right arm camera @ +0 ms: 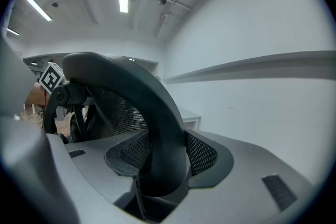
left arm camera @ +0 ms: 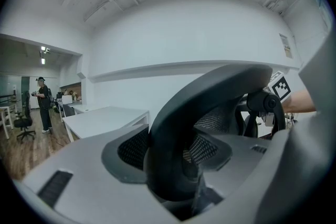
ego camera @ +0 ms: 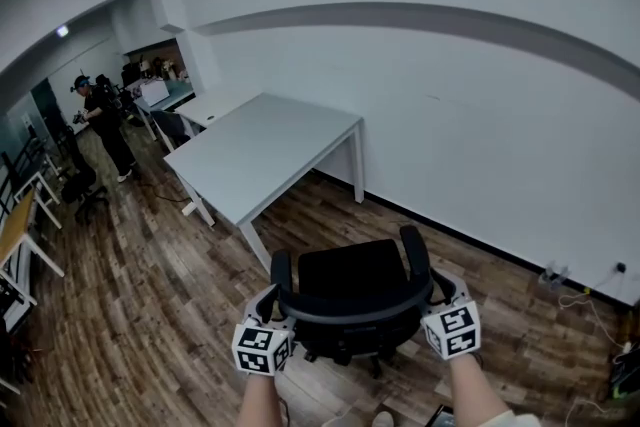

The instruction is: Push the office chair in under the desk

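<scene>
1. Closest in, behind the office chair [ego camera: 350, 287], the person's two forearms [ego camera: 262, 403] reach forward to its back.
2. The left gripper [ego camera: 268, 303] sits at the left end of the chair's backrest rim [left arm camera: 210, 92]. Its jaws stand wide and pinch the thick dark rim, with a meshed pad against each side.
3. The right gripper [ego camera: 445, 293] sits at the right end of the same rim, and its jaws clamp it in the same way.
4. The chair stands on the wooden floor [ego camera: 130, 305], with its black seat and both armrests pointing away from the person.
5. Just beyond the chair, ahead and to its left, is the white desk [ego camera: 262, 147]. The desk's near leg is just beside the chair's left armrest, and the chair is wholly outside the desk, not under its top.
6. Beyond the chair and desk rises a white wall [ego camera: 470, 115].
7. Well apart from the chair, far to its left, a person in dark clothes [ego camera: 102, 120] stands among more desks.
</scene>
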Available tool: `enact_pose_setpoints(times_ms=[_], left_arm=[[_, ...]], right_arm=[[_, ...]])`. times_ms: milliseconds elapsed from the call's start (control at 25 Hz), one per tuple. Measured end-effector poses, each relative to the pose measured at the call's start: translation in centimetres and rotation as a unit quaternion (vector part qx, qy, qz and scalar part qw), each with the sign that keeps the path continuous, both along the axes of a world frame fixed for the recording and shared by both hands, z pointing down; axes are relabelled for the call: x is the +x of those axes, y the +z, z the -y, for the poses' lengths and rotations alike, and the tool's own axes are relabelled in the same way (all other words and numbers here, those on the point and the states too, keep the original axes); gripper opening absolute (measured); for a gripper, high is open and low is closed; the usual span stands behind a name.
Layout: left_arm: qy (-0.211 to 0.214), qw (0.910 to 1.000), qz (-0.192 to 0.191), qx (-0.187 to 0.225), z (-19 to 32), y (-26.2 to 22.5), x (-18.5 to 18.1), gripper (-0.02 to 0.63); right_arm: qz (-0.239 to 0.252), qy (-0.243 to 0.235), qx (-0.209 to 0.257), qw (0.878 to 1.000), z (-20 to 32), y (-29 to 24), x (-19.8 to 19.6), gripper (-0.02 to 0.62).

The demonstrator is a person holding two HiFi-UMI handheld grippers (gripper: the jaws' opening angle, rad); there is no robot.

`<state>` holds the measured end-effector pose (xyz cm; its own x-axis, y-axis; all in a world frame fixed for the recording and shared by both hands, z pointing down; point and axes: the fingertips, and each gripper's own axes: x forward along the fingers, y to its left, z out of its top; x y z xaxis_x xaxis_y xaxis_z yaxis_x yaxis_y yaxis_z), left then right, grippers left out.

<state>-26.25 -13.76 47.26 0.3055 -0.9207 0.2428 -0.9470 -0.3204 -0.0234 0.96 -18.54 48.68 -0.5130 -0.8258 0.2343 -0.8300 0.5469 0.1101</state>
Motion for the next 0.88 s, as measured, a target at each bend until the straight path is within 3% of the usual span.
enact_pose_setpoints(times_ms=[880], left_arm=[[-0.006,0.9999,-0.006,0.009,8.6,-0.3,2.7,0.221]], right_arm=[[-0.002,-0.031,0.002,1.0,10.4,-0.3,2.1,0.225]])
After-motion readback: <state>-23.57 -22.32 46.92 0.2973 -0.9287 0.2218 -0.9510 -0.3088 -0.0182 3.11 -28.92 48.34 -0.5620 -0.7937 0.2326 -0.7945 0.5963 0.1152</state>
